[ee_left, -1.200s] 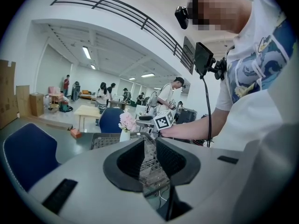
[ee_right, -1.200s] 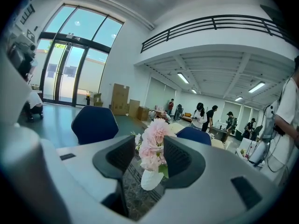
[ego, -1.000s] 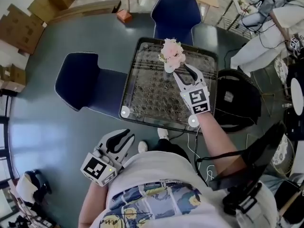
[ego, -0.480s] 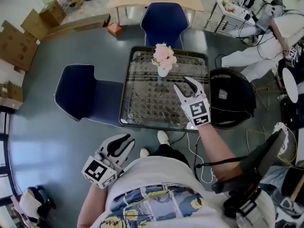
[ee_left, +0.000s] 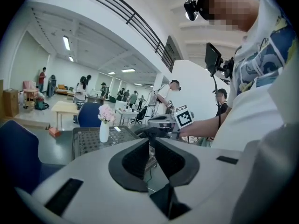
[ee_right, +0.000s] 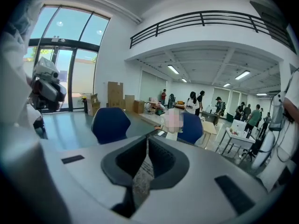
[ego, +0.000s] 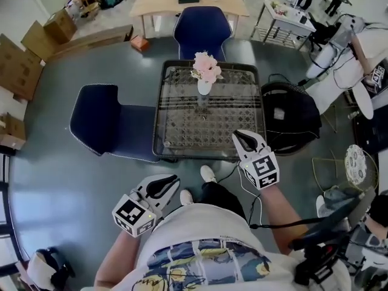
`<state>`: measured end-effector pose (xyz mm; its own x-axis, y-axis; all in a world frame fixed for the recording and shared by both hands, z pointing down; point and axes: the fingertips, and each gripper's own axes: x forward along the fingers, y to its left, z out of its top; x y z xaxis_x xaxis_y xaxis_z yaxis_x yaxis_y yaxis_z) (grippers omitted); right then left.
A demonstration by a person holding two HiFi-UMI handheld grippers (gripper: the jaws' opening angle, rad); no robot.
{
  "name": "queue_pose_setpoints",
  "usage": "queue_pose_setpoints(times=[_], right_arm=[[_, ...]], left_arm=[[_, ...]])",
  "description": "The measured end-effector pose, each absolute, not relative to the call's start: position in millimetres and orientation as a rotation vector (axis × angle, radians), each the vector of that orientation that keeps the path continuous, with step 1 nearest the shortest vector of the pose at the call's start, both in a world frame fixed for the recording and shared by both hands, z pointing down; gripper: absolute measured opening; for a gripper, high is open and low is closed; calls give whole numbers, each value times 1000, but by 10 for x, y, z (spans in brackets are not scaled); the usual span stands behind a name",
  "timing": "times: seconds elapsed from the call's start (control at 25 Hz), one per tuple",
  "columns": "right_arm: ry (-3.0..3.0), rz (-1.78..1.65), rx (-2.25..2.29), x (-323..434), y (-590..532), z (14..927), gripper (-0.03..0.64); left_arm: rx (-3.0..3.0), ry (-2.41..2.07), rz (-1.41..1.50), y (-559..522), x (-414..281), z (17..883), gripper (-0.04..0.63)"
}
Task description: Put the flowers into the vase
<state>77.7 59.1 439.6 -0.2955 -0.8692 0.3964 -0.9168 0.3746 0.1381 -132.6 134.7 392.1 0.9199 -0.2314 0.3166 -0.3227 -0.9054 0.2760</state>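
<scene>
Glass top on the bench [ego: 209,129] is my main worry. My right tool [ego: 244,139] hangs just beside the near right corner, and a knock on the frame there could, I judge, shake the vase [ego: 204,87]. The vase is narrow and tall with a wide bunch on top, so it is top-heavy. A jolt could tip it or spill the flowers [ego: 206,65].

Second risk is going back in to fuss with the bunch. Both tools carry nothing, so any reach now only risks dragging stems out. Right tool has its jaws pinched together on nothing. Left tool [ego: 171,180] is the same: jaws narrowed to touching, empty, low by the person's waist and well apart from the bench.

Task thing: the flowers are pale pink, a small rounded bunch with some lighter bits, heads packed tight above the rim. The stems go down into the white vase and are hidden, so I can't tell how deep they sit. The vase stands upright at the far middle of the bench, near the far edge, in front of a blue chair [ego: 202,29]. I see no loose flowers on the bench. Reads as finished to me.
</scene>
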Motion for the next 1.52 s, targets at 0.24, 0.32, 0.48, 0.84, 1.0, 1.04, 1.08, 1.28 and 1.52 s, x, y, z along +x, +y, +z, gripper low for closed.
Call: queue_pose_setpoints(times=[0.24, 0.32, 0.48, 0.84, 1.0, 1.04, 1.08, 1.28, 1.52], right_arm=[[-2270, 269, 1488, 440, 1312, 4298, 8], [-2285, 277, 1461, 336, 1509, 4262, 8], [-2306, 275, 1411, 269, 1755, 4211, 8], [-2392, 300, 1312, 421, 2046, 4166, 8], [-2421, 301, 1283, 612, 2282, 4153, 8], [-2427, 306, 1278, 670, 2349, 4164, 8], [-2434, 306, 1269, 728, 2411, 4178, 8], [-2468, 311, 1220, 966, 2680, 4271, 8], [-2479, 279, 1148, 1158, 2898, 4291, 8]], left_arm=[[2741, -275, 437, 1607, -1228, 4075, 9], [2751, -238, 465, 1692, -1183, 4131, 9], [2762, -237, 487, 1734, -1030, 4152, 9], [2717, -310, 486, 1919, -638, 4061, 9], [2717, -314, 494, 2185, -331, 4040, 9], [2717, -321, 497, 2251, -258, 4046, 9], [2717, -332, 495, 2311, -185, 4048, 9], [2721, -345, 510, 2587, 183, 4072, 9], [2710, -387, 527, 2836, 442, 4090, 9]])
